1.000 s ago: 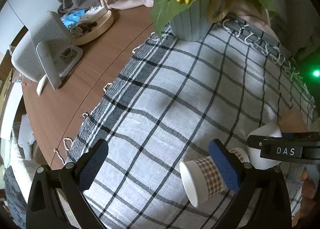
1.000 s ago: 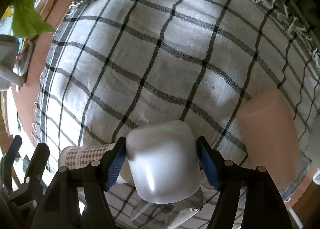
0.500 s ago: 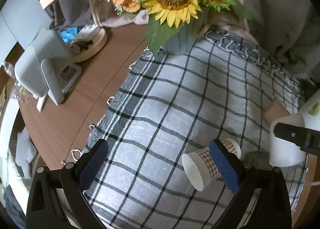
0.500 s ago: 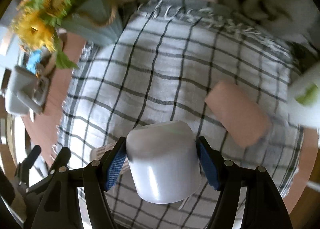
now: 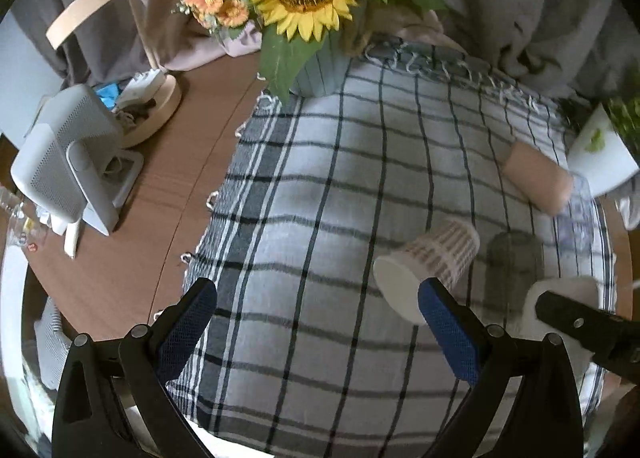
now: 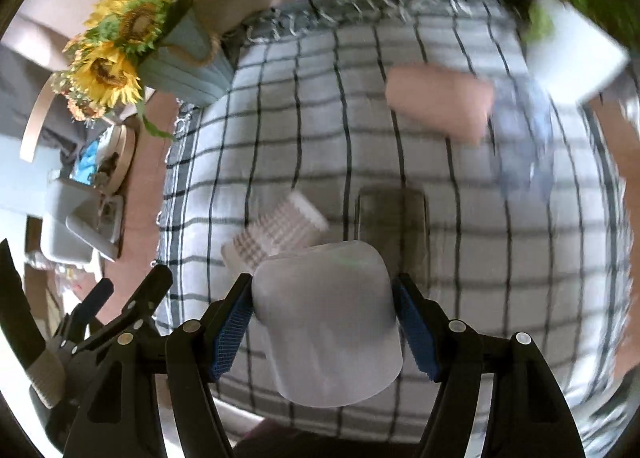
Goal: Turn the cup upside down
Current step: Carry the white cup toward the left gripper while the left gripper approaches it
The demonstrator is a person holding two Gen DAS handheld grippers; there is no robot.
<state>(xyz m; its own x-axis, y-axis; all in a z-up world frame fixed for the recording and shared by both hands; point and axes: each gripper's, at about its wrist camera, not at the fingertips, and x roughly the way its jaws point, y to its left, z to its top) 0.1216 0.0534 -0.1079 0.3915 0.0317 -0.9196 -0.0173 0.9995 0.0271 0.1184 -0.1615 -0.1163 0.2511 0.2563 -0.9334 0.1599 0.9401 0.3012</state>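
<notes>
My right gripper (image 6: 324, 332) is shut on a white cup (image 6: 328, 334), held above the checked cloth (image 6: 460, 258) with its closed base pointing away from the camera. The same cup (image 5: 560, 310) shows at the lower right of the left wrist view, in the right gripper's black jaws. My left gripper (image 5: 316, 334) is open and empty above the cloth (image 5: 320, 218). A checked paper cup (image 5: 428, 266) lies on its side just beyond the left gripper's right finger; it also shows in the right wrist view (image 6: 276, 232).
A pink cup (image 5: 536, 178) lies on its side at the right. A dark translucent glass (image 5: 514, 262) and a clear glass (image 5: 576, 214) lie near it. A sunflower vase (image 5: 320, 70) stands at the far edge. A white fan (image 5: 68, 158) and a round tray (image 5: 148, 110) sit on the wooden table.
Both grippers have risen and pulled back from the cloth, so more of the table shows. The right gripper still holds the white cup. The checked paper cup stays lying on the cloth.
</notes>
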